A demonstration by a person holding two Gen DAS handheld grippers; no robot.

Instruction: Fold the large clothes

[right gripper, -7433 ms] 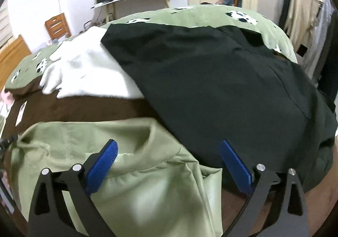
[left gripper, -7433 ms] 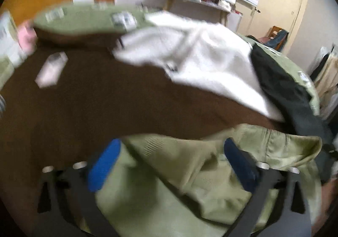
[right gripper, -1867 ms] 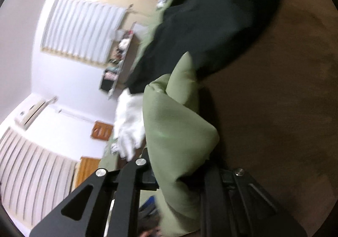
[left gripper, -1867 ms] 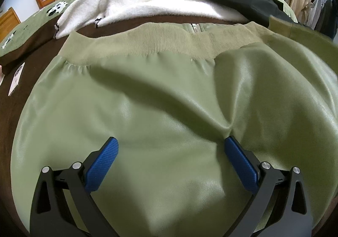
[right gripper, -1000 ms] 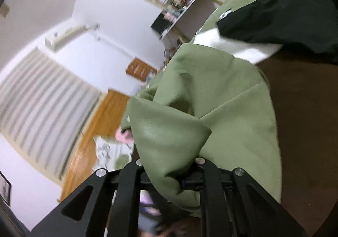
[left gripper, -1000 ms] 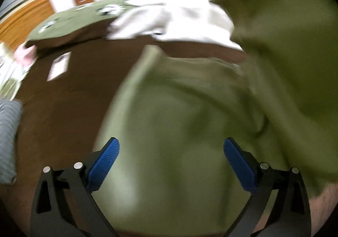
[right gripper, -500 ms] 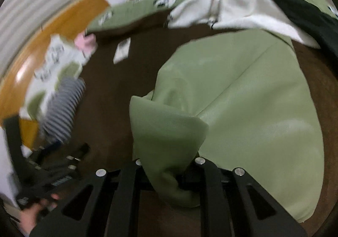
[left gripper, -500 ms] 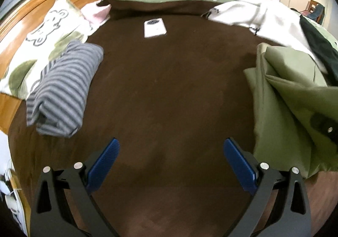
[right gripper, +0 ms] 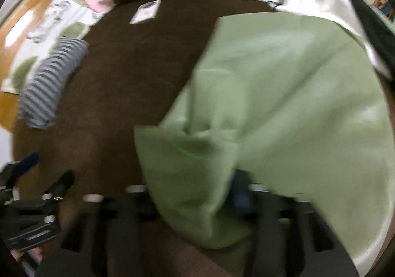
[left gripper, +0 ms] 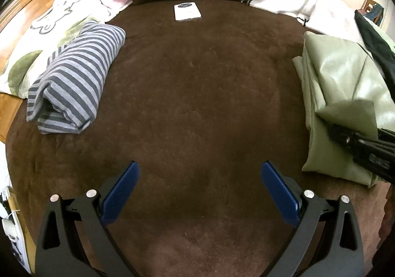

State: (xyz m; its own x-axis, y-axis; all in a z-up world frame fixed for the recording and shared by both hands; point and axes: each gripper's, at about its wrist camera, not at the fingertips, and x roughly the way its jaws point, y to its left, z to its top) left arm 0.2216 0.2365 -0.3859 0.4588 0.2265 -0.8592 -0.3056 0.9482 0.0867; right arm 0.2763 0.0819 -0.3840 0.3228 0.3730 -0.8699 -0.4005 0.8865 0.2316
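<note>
green jacket pinched in right claw

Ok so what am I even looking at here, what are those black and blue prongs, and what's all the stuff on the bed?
No robot here: a person holds a handheld two-finger gripper in each hand, and each carries a wide-angle camera looking out along its fingers.

The sharp picture is from the left gripper. Its blue-padded fingers stand wide apart, holding nothing, above the brown bedspread.

The blurry picture is from the right gripper, which is shut on a corner of the pale green leather-look jacket, partly folded.

Also on the bed: a folded grey striped garment, a flat white phone-like object, a fluffy white garment and a black garment.
</note>
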